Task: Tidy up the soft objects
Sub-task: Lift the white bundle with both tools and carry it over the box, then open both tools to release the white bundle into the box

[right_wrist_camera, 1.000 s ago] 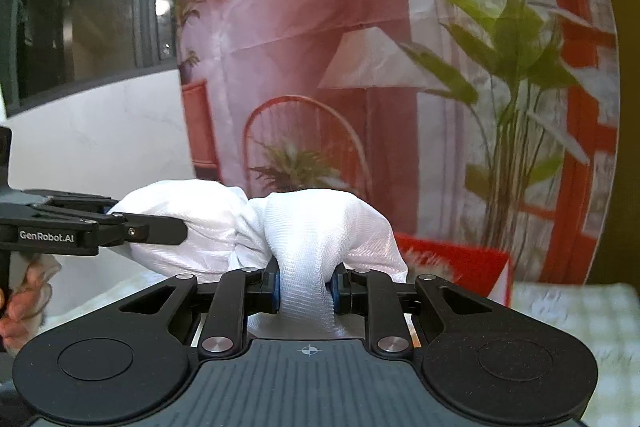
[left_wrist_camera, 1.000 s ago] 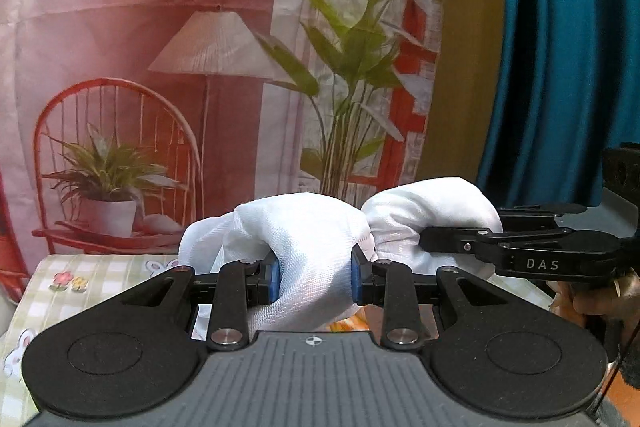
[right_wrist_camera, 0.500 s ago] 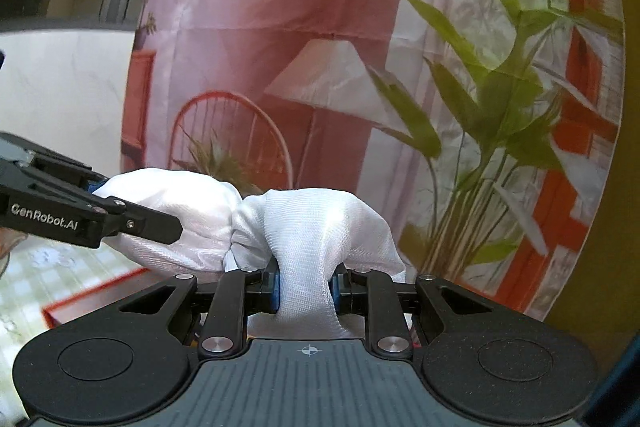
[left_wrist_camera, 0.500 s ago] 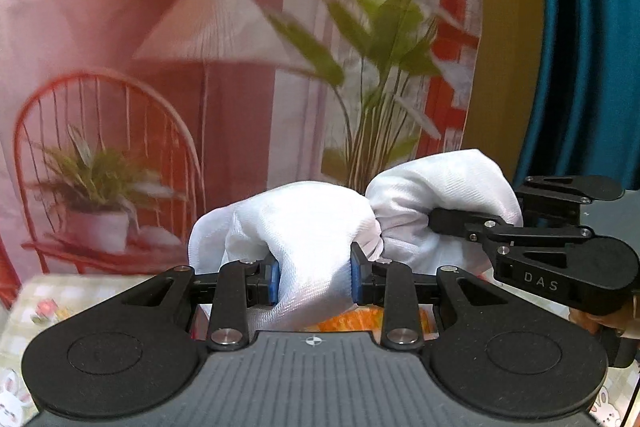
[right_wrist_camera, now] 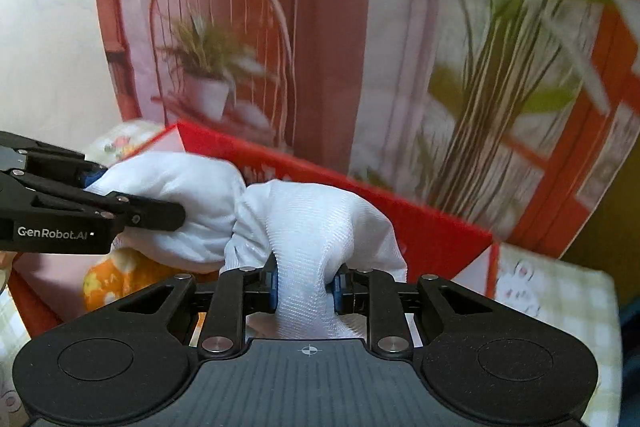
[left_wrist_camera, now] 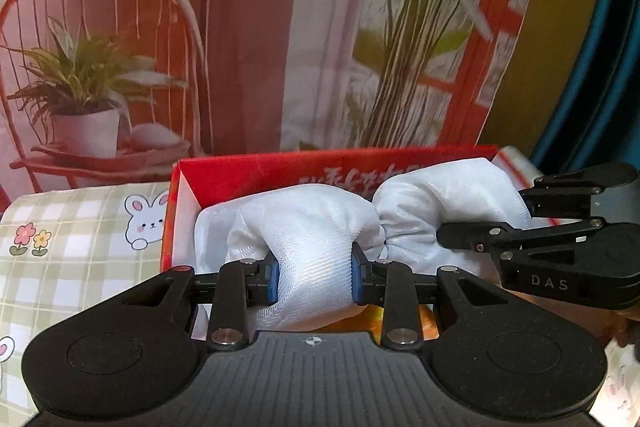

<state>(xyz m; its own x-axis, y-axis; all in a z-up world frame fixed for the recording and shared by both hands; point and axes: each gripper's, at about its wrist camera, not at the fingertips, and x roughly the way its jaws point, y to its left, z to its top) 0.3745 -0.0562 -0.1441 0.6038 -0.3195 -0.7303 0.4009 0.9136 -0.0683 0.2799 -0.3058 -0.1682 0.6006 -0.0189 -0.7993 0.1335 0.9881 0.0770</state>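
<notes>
Your left tongs (left_wrist_camera: pixel 313 279) are clamped on one end of a bunched white cloth (left_wrist_camera: pixel 316 227), its blue pads (left_wrist_camera: pixel 273 281) pressing into a fold held level in front of you; your right tongs (right_wrist_camera: pixel 305 283) are pinched tighter on the other end of the same cloth (right_wrist_camera: pixel 316 227), which twists at a narrow waist between the two grips. Each tool reaches in from the side of the other's view: the right tongs (left_wrist_camera: pixel 480 227) enter from the right in the left wrist view, the left tongs (right_wrist_camera: pixel 132 205) from the left in the right wrist view. Just beyond and below both tongs stands an open red box (left_wrist_camera: pixel 256 171), the cloth hanging over its mouth; whether it touches the box floor cannot be told. Beneath the cloth, near the tongs, lies an orange soft item (right_wrist_camera: pixel 120 277) with pale yellow flowers, seen plainly in the right wrist view but only as a sliver in the left. The box sits on a desk under a green checked cloth (left_wrist_camera: pixel 80 227) printed with rabbits and flowers, to the left of your left tongs. Behind hangs a backdrop (left_wrist_camera: pixel 240 27) of a chair and potted plants.
</notes>
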